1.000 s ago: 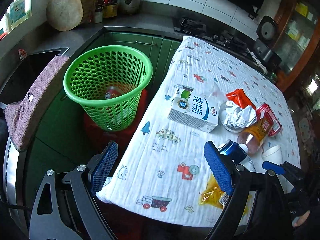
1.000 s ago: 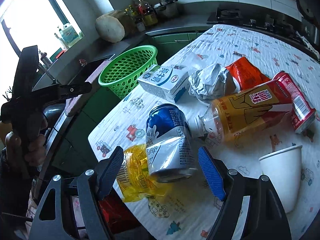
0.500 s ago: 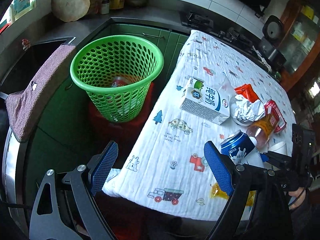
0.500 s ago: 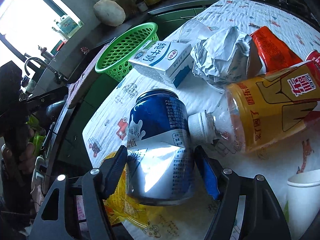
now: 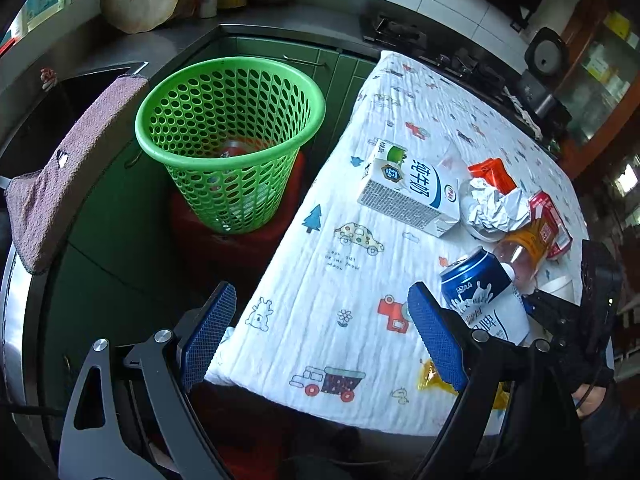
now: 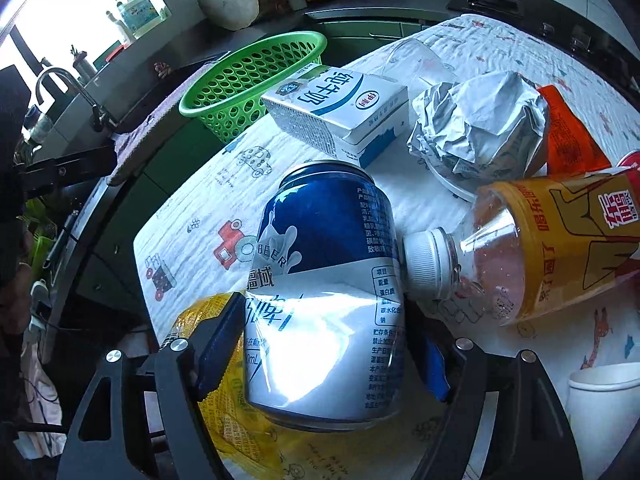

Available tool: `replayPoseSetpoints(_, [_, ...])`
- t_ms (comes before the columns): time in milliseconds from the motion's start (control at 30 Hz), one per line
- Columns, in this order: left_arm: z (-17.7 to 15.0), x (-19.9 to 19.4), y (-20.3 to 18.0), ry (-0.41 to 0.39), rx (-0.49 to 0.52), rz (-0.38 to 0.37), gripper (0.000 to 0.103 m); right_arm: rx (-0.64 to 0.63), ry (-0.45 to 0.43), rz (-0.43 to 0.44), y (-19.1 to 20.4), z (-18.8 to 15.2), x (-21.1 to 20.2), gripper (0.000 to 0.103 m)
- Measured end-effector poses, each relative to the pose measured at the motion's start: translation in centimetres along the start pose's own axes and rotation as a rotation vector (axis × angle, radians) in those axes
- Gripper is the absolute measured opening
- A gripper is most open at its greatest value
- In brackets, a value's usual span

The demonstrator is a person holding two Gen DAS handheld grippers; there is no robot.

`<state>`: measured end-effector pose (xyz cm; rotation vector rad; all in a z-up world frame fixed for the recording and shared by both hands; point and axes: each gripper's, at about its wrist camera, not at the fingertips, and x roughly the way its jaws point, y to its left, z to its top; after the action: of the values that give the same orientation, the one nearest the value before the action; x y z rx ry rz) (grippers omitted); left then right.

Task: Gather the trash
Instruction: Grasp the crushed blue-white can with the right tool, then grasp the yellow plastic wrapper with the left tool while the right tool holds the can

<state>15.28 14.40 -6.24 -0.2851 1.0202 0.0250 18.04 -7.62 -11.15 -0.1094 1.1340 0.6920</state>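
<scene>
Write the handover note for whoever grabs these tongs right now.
Right tongs: shut on the dented can, near the table's front edge.
Left tongs: open, holding nothing, at the table corner by the basket.
Done: at least one red item already lies in the basket.
Left: drop the can in, then the milk carton, crumpled paper, bottle, orange packet, yellow wrapper and paper cup.

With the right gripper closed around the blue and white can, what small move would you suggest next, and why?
Probably lift the can straight up. The right gripper already pinches its dented sides, but the bottle cap touches it and a yellow wrapper lies beneath. Once clear, it can go toward the green basket.
</scene>
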Motion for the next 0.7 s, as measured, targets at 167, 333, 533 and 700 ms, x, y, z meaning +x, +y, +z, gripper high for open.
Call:
replayPoseSetpoints(167, [-0.5,0.1,-0.3,0.015,-0.003,-0.021,0.087,-0.023,-0.012,-0.034,0.4,-0.3,0.0,0.072])
replayPoseSetpoints(333, [-1.0,0.0,-1.4,0.031,0.013,-0.049,0.087,0.0,-0.052,-0.021,0.2,-1.1,-1.5,0.071])
replayPoseSetpoints(533, [-2.4,-0.1,-4.1,0.069,0.032,-0.123,0.087,0.062,-0.105,0.025,-0.6,-3.2,-4.9,0.071])
replayPoseSetpoints(700, [-4.1,0.3,-7.3,0.123,0.053,-0.186,0.087,0.104,-0.142,0.021,-1.2,-5.5,-7.4,0.071])
